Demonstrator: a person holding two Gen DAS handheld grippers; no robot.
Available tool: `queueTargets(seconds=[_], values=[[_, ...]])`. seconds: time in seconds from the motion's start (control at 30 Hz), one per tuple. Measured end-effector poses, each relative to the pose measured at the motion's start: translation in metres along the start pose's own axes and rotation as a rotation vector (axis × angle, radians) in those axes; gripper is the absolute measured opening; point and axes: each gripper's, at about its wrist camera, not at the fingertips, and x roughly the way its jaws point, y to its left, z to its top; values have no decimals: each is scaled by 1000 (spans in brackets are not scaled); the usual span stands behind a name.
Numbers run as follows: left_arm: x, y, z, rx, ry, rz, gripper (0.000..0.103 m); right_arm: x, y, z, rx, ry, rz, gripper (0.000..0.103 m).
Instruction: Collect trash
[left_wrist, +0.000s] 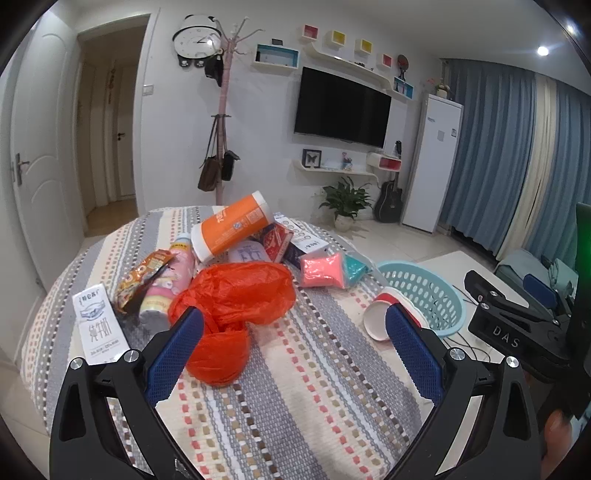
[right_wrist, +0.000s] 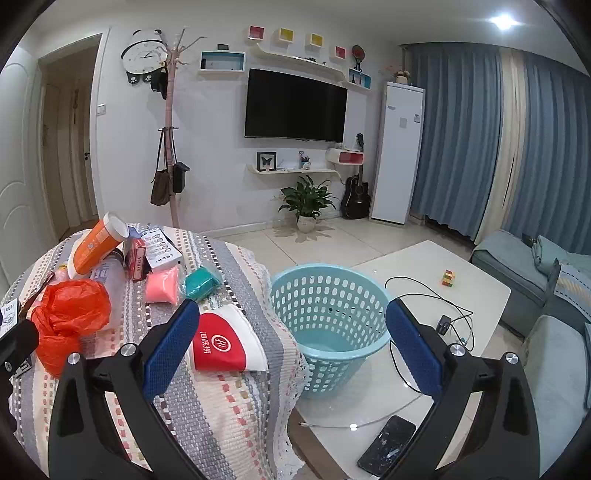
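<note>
Trash lies on a striped tablecloth (left_wrist: 295, 387): a red plastic bag (left_wrist: 236, 295), an orange tube (left_wrist: 236, 229), a snack wrapper (left_wrist: 142, 278), a pink bottle (left_wrist: 170, 284), a milk carton (left_wrist: 98, 325), pink (left_wrist: 321, 271) and teal (left_wrist: 354, 271) packets, and a red-and-white paper cup (right_wrist: 225, 341). A light blue basket (right_wrist: 332, 317) stands to the right of the cloth. My left gripper (left_wrist: 293, 354) is open, its left finger against the bag's near side. My right gripper (right_wrist: 291, 350) is open, straddling the cup and the basket's near rim.
The basket rests on a white coffee table (right_wrist: 461, 273) with a black cable (right_wrist: 436, 295), a phone (right_wrist: 388, 445) and a small cube (right_wrist: 448, 277). Boxes (right_wrist: 155, 251) lie behind the tube. A sofa (right_wrist: 546, 280) is at the right.
</note>
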Motion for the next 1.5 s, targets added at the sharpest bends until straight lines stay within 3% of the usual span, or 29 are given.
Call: queueTargets(seconds=[1.5], values=[[1, 3, -3, -21, 10, -19, 95, 1, 3, -2, -2, 21, 21, 96]])
